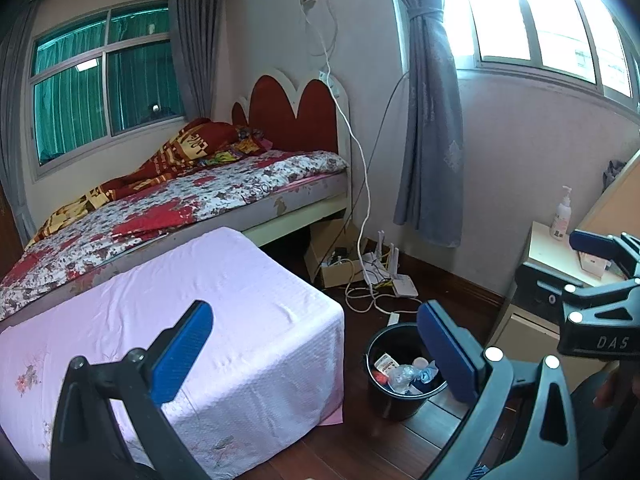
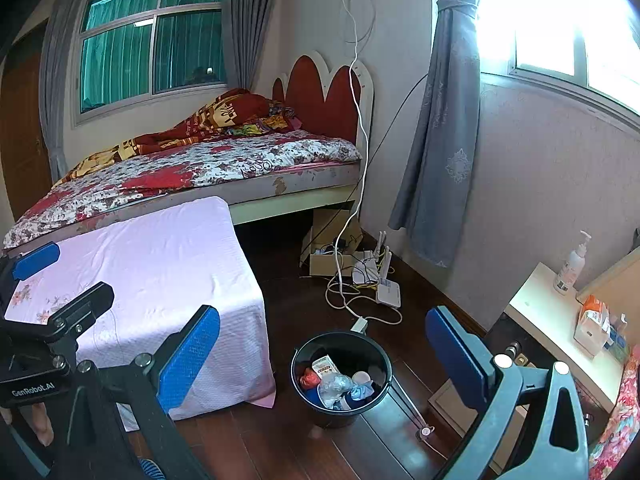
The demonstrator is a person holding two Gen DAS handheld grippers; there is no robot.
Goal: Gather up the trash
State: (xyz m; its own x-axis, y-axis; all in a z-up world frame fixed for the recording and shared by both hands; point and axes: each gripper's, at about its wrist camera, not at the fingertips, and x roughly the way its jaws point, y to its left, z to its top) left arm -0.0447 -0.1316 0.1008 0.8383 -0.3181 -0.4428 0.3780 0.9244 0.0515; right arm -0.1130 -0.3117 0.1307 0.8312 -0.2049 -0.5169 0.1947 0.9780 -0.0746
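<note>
Your left gripper (image 1: 312, 356) and right gripper (image 2: 322, 360) both hang wide open, holding nothing. Trash already sits in the black bucket (image 2: 304, 394) beside the pink-covered table (image 2: 160, 260), which looks bare, so you're probably basically done.

I see black bucket (image 2: 341, 376) upright on wood floor | holds crushed clear bottle (image 2: 334, 387), red wrapper (image 2: 309, 378), small carton (image 2: 326, 366)
</note>
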